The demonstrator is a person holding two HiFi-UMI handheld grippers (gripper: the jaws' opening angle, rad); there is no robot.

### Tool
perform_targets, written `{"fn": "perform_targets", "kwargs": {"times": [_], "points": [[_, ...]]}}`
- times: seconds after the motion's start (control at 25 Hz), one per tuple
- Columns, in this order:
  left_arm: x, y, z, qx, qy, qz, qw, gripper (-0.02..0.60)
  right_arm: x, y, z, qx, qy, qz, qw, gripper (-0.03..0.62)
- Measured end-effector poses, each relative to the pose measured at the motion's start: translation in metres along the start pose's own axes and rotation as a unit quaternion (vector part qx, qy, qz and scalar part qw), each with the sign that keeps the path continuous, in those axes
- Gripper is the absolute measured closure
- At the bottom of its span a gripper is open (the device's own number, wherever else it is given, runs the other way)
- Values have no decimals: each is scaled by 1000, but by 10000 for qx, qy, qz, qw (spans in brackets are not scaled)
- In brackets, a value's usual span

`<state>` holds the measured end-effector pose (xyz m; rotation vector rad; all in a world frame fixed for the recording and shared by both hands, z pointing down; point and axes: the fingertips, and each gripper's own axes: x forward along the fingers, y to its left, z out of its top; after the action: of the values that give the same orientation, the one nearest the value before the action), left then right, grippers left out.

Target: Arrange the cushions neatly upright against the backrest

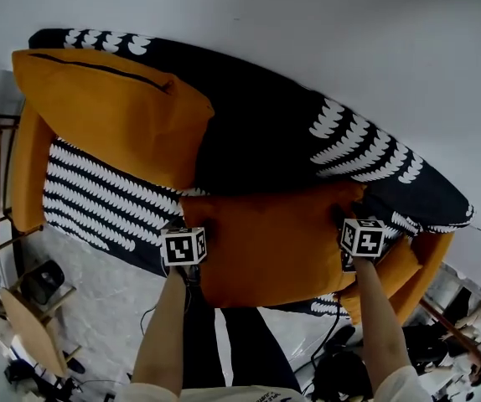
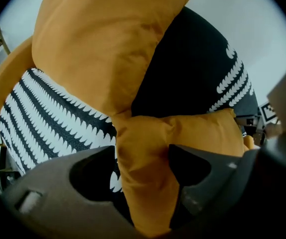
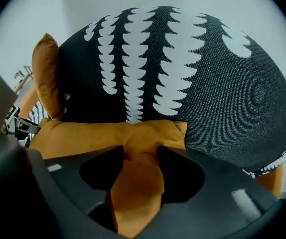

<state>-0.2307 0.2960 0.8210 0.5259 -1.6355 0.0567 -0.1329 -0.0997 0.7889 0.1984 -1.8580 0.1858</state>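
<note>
At the far left the first cushion point(image 1: 106, 111) stands leaning in the sofa's left corner against the backrest point(image 1: 266, 136), a little tilted; below it the striped seat point(image 1: 90, 195) lies bare. The left gripper point(image 2: 142, 149) points steeply down with its jaws wide, and the left corner of the second cushion point(image 1: 274, 245) sits bunched between them; the cloth fills the gap, but no firm pinch shows. That second cushion lies low across the middle and right of the seat, in front of the backrest and not yet upright against it. The right gripper point(image 3: 140, 151) stands narrower, with the cushion's right corner gathered tight between its pads, so it appears to be holding.

The main risk, as I judge it, is an uneven lift; if the left jaws do not bite before the hands rise, that corner would slide out, and the cushion would swing from the right corner alone. A swing like that could knock the leaning cushion further over. The right grip takes only a tuft of cloth; the filling's weight may drag it free. A drop near the seat's front edge could send the cushion to the floor.
</note>
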Motion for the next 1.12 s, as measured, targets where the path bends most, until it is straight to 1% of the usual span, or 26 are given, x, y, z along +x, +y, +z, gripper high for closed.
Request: {"fn": "perform_targets", "kwargs": {"times": [0.08, 0.2, 0.32, 0.48, 0.6, 0.68, 0.84, 1.0, 1.12], "points": [[4, -5, -3, -19, 72, -151, 9999, 232, 0, 0, -3, 18, -11, 47, 10000, 361], [10, -1, 0, -16, 192, -344, 9992, 266, 9, 9, 0, 22, 70, 76, 9999, 387], [7, -13, -3, 77, 261, -437, 9987, 334, 4, 5, -2, 67, 110, 110, 9999, 424], [5, -15, 1, 170, 263, -465, 9984, 416, 4, 7, -1, 143, 158, 47, 9998, 516], [1, -18, 2, 353, 227, -479, 9980, 454, -1, 10, -1, 164, 149, 92, 9997, 559], [-3, -21, 0, 517, 251, -483, 9972, 467, -8, 10, -3, 126, 105, 103, 9998, 571], [-18, -28, -7, 720, 229, -511, 9958, 479, -28, 10, -8, 145, 0, 78, 9999, 574], [-47, -40, -12, 899, 45, -516, 9946, 492, -59, 9, -17, 251, -191, 7, 9995, 576], [-68, -50, -15, 1070, -114, -454, 9932, 494, -88, 7, -25, 451, -506, 27, 9977, 576]]}}
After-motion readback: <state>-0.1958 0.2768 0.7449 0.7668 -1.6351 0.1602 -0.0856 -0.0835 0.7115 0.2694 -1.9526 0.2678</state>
